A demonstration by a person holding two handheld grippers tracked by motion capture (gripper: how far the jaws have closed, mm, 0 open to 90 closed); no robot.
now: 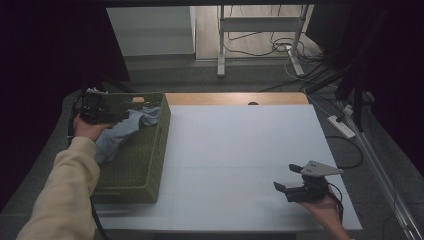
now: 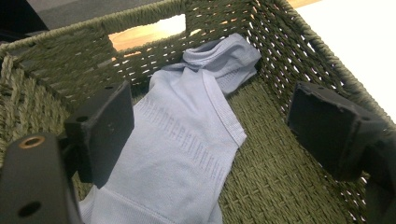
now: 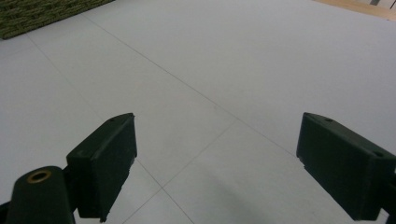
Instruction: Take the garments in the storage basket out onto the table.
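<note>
While the left tool (image 2: 205,140) hangs spread over the basketed blue cloth (image 2: 187,140), the right tool (image 3: 217,163) gapes above bare table (image 3: 233,56).

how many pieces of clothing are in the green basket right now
1: a light blue garment lies along the woven basket floor, its far end bunched against the back wall. Nothing else shows, though its folds could hide something.

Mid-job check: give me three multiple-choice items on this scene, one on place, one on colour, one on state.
1. Where does the garment lie?
A. on the bare table
B. in the woven basket
C. on the floor

2. What colour is the garment?
A. light blue
B. red
C. black

3. How do the left tongs stand?
A. shut on the garment
B. shut on the basket rim
C. open

Answers: 1 B, basket walls surround it; 2 A, pale blue knit in the left gripper view; 3 C, jaws stand wide apart over the garment.
</note>
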